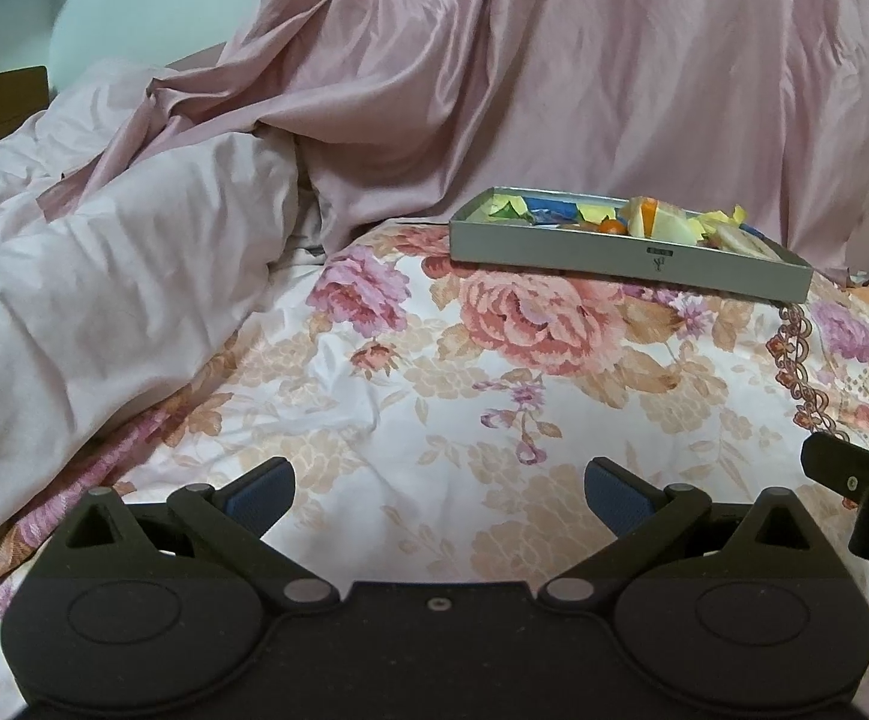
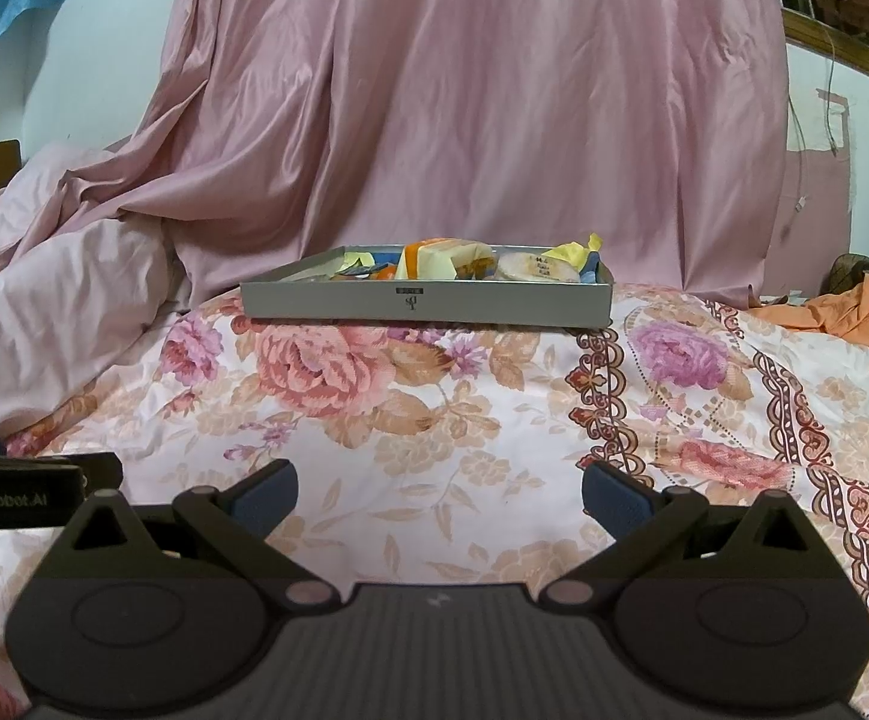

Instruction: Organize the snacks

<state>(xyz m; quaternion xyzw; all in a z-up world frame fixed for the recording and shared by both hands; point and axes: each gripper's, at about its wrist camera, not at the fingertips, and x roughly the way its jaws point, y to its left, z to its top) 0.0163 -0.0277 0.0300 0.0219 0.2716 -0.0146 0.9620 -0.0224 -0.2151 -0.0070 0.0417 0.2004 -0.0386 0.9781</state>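
Note:
A flat grey box [image 1: 626, 255] [image 2: 422, 303] rests on the flowered bedspread, far from both grippers. It holds several wrapped snacks [image 1: 656, 219] [image 2: 470, 261] in yellow, orange, white and blue wrappers. My left gripper [image 1: 439, 495] hovers low over the bedspread, open, with nothing between its blue pads. My right gripper [image 2: 439, 495] is likewise open and empty, facing the box head-on. Part of the right gripper [image 1: 860, 480] shows at the right edge of the left wrist view, and part of the left gripper [image 2: 26, 489] shows at the left edge of the right wrist view.
A pink satin curtain [image 2: 482, 120] hangs behind the box. A crumpled pale pink duvet [image 1: 104, 300] is heaped on the left. Orange cloth [image 2: 854, 312] and dark clutter lie at the far right. The flowered bedspread [image 2: 434, 420] stretches between grippers and box.

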